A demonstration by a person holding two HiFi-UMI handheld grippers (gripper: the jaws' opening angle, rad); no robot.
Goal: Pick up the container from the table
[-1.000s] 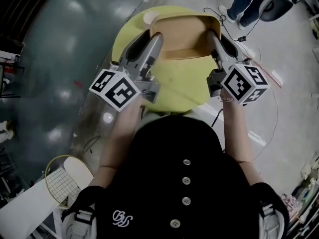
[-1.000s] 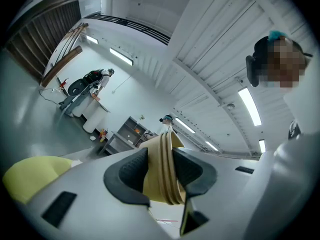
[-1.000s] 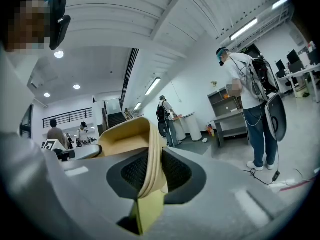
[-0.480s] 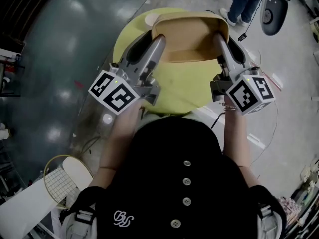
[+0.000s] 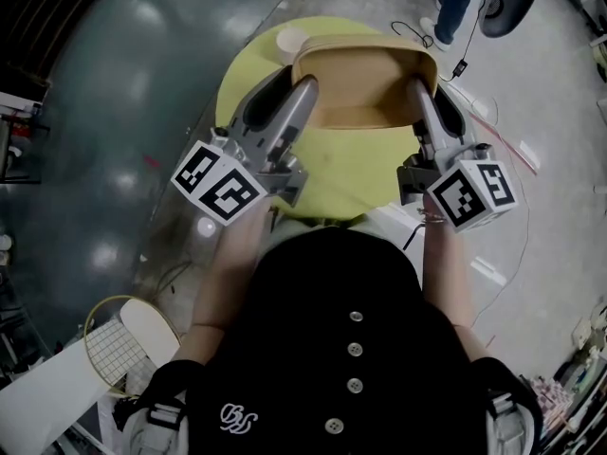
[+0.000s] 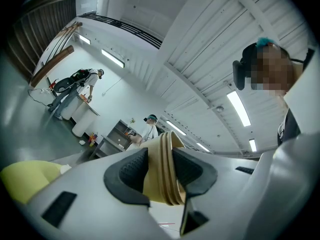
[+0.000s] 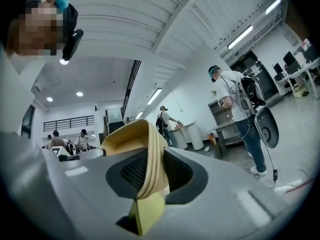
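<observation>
**Two grippers hold a tan container**

On the left, the left gripper (image 5: 308, 85) has its two jaws closed on the left wall of the tan container (image 5: 365, 74). Its dark pads (image 6: 131, 170) press the wall from both sides. The container is in the middle, between the two grippers, over the far part of the round yellow table (image 5: 341, 178). I cannot tell if its bottom touches the table. A small white thing (image 5: 287, 38) lies on the table just beside the container's left corner. On the right, the right gripper (image 5: 415, 88) pinches the container's right wall. Its jaws have just been opening a little, but the wall is between them and the pads touch it.
</observation>
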